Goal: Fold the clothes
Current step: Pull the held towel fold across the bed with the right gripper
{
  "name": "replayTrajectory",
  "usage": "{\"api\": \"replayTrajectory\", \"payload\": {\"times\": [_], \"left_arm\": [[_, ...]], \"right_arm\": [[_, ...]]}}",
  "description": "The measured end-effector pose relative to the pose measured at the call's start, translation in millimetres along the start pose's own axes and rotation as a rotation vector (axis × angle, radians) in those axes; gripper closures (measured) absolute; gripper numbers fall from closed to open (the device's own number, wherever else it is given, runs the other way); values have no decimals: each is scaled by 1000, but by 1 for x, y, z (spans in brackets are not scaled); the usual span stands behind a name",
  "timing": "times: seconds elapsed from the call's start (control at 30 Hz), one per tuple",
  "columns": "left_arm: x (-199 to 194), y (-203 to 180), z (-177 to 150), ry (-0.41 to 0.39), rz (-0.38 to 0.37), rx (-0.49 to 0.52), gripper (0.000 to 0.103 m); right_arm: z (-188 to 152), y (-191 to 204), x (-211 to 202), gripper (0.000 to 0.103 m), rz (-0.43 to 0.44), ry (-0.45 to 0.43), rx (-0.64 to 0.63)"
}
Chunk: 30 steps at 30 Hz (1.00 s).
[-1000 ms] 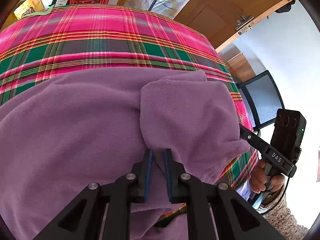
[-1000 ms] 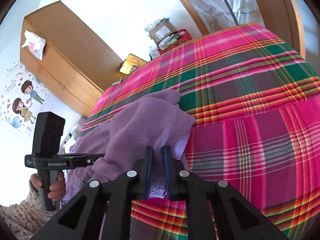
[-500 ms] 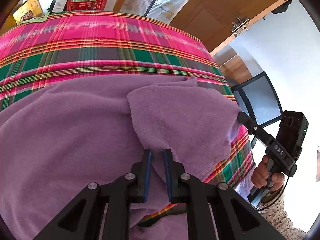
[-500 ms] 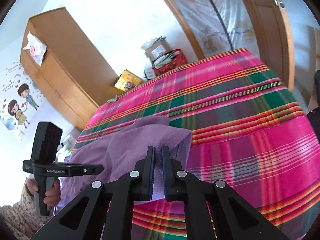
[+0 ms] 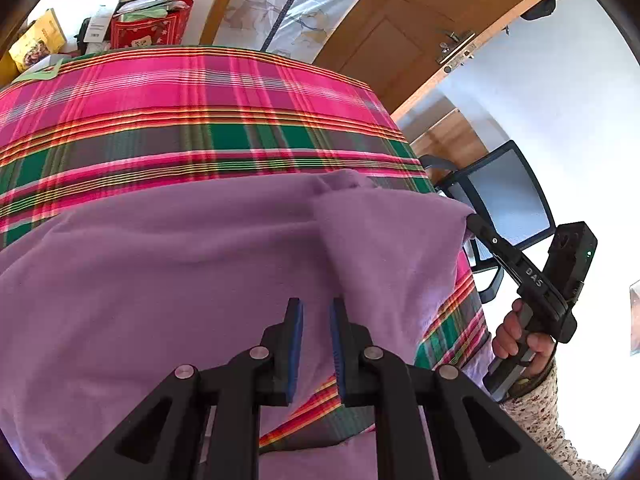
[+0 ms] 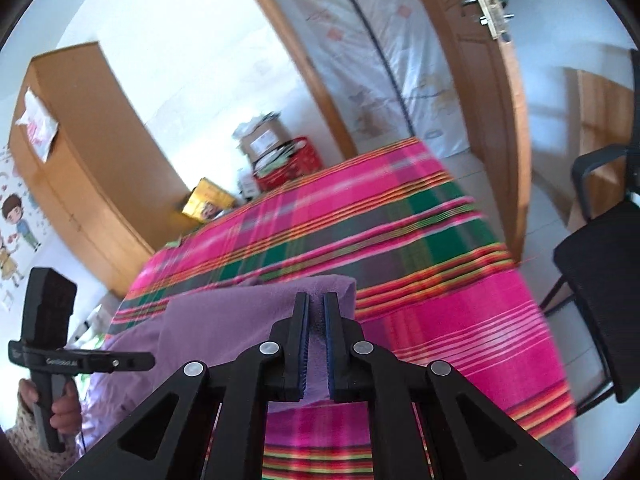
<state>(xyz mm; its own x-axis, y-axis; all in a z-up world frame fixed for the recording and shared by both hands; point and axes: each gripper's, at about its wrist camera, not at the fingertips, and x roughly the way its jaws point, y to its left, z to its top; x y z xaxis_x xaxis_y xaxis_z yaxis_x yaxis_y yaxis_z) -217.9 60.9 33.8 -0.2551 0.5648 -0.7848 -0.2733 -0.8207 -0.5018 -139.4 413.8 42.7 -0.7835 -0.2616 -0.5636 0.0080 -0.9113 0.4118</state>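
Observation:
A purple fleece garment [image 5: 180, 280] lies spread over a bed with a pink and green plaid cover [image 5: 200, 120]. My left gripper [image 5: 315, 312] holds a raised fold of it at the near edge; its jaws are opening a little with the fleece still between the pads. The plaid shows under the lifted hem. My right gripper [image 6: 316, 308] is shut on the garment's corner [image 6: 256, 312] and holds it up off the plaid cover [image 6: 440, 320]. The left wrist view shows that right gripper [image 5: 474, 222] pinching the corner at the bed's right side. The left gripper [image 6: 150, 360] appears at the far left.
A black mesh chair [image 6: 600, 272] stands beside the bed's right edge. A red basket [image 5: 148, 28] and cardboard boxes sit past the far end. A wooden door [image 5: 400, 40] and a wooden wardrobe [image 6: 80, 140] line the walls.
Both grippers have risen with the fleece. The right one swung outward and tilted up, stretching the flap flatter between the two grippers; more of the plaid and room shows.

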Motion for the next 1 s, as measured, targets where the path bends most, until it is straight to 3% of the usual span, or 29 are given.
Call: {"api": "replayTrajectory", "payload": {"times": [0.5,1.0], "left_arm": [[36,-2,16,40,50,-39,89],[52,-6,14,87,49,-43,89]], "right_arm": [[30,-85,-22,96,-312,-93,19],[38,-147,-22,96,-541,-107,70]]}}
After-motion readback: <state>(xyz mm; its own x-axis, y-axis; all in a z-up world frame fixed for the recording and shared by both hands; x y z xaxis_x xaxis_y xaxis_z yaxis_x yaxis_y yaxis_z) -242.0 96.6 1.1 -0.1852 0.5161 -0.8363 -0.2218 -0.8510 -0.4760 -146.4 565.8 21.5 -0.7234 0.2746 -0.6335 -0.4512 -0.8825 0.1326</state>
